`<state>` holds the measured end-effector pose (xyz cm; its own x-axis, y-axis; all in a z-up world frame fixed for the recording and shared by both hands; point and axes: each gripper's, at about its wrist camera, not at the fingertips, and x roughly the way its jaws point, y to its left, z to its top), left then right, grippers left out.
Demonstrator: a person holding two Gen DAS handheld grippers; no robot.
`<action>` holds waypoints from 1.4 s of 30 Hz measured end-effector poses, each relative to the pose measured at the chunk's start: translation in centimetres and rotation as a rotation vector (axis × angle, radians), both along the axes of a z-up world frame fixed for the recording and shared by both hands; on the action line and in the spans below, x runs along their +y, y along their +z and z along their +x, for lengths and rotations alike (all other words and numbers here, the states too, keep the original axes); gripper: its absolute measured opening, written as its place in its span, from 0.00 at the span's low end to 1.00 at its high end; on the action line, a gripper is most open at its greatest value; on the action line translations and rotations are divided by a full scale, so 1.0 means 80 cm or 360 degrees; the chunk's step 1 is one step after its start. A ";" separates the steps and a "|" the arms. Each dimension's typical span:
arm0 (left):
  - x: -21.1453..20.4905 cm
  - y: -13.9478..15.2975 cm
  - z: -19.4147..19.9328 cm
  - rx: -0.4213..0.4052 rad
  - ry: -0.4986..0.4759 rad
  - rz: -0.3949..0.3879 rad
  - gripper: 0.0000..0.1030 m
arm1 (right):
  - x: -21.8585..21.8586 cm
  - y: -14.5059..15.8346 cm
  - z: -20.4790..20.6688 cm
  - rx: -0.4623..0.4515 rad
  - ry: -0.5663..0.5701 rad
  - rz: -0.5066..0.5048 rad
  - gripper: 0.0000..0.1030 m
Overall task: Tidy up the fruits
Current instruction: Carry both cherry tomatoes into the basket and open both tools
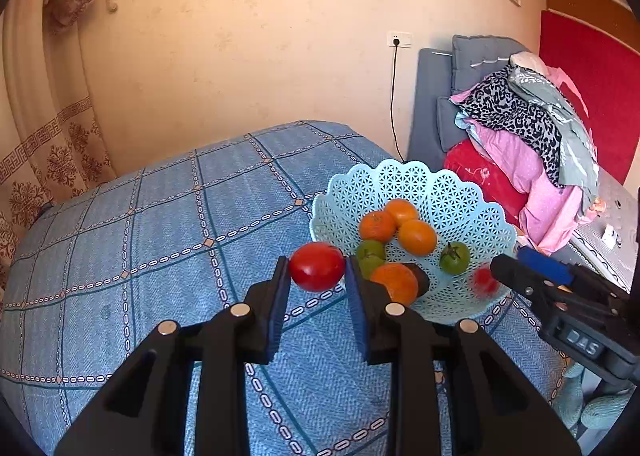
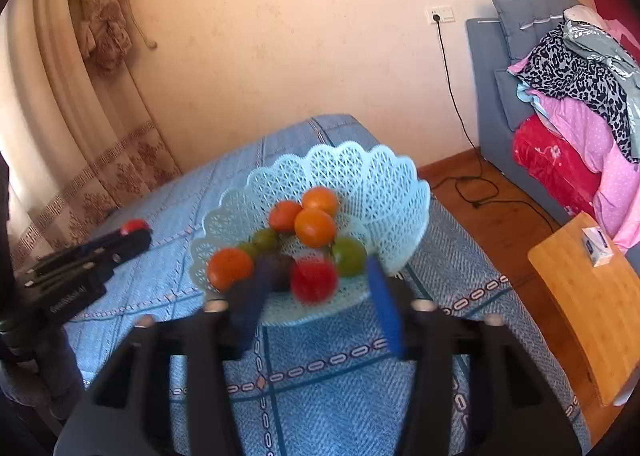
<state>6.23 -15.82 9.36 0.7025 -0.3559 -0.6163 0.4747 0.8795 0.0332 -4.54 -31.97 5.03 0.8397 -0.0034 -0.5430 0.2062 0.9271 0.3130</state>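
A pale blue lattice basket (image 1: 452, 183) (image 2: 384, 175) stands on the blue checked table and holds several oranges (image 1: 417, 236) (image 2: 315, 227), green tomatoes (image 1: 455, 257) (image 2: 349, 256) and a dark fruit (image 1: 420, 276). My left gripper (image 1: 317, 268) is shut on a red tomato (image 1: 317, 266), held just left of the basket above the cloth; it also shows in the right wrist view (image 2: 135, 225). My right gripper (image 2: 316, 284) is open at the basket's near rim, and a blurred red tomato (image 2: 314, 280) (image 1: 484, 280) sits between its fingers, apart from both.
The blue checked cloth (image 1: 160, 236) covers the table. A grey sofa piled with bedding (image 1: 540, 143) stands to the right. A wooden chair (image 2: 588, 296) is at the table's right edge. A cable (image 2: 464, 175) runs from the wall socket to the floor. Curtains (image 1: 48, 135) hang at the left.
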 end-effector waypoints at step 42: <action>-0.096 -0.029 0.024 0.0075 -0.0188 0.0059 0.28 | -0.036 -0.006 -0.011 0.0084 -0.0251 -0.0239 0.86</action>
<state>8.13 -23.47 7.01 0.6270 -0.4107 -0.6620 0.5765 0.8161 0.0397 -5.45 -34.84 4.58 0.7927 -0.2167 -0.5698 0.3648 0.9175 0.1587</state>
